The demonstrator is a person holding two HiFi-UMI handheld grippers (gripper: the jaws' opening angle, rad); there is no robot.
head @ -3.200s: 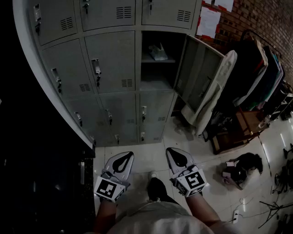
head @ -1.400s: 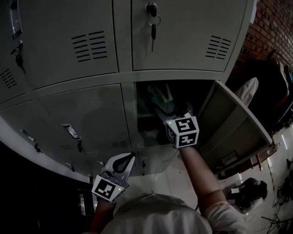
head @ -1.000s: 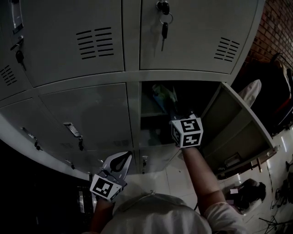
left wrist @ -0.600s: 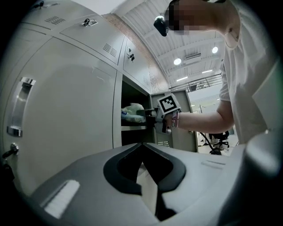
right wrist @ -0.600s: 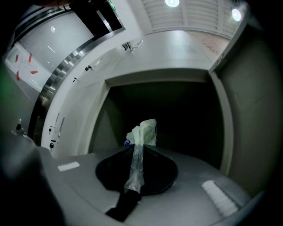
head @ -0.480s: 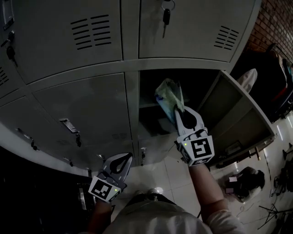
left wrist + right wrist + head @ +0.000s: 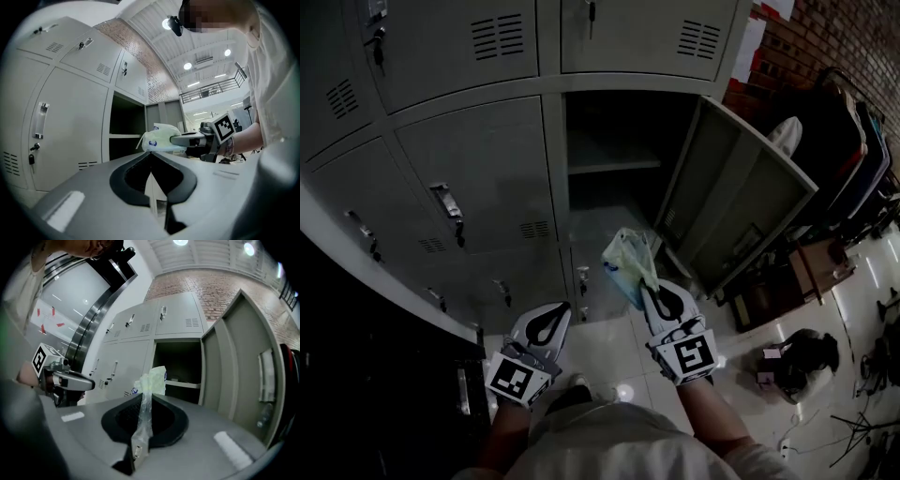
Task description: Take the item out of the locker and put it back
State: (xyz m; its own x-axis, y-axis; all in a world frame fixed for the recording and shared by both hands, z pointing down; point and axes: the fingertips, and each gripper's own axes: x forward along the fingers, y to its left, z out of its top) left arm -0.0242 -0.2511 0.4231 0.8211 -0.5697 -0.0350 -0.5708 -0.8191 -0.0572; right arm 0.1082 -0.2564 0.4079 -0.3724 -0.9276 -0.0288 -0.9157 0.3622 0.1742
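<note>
Right tongs (image 7: 650,287) pinching plastic bag (image 7: 626,265), long axis toward locker (image 7: 551,155)

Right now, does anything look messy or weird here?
One locker door hangs wide open while the others in view are shut. The right gripper pinches a crumpled plastic bag outside that locker.

Left gripper (image 7: 560,309) and right gripper (image 7: 651,287) side by side, pointing forward. Left jaws together, empty. Right jaws pinched tight on bag (image 7: 628,267) neck.
</note>
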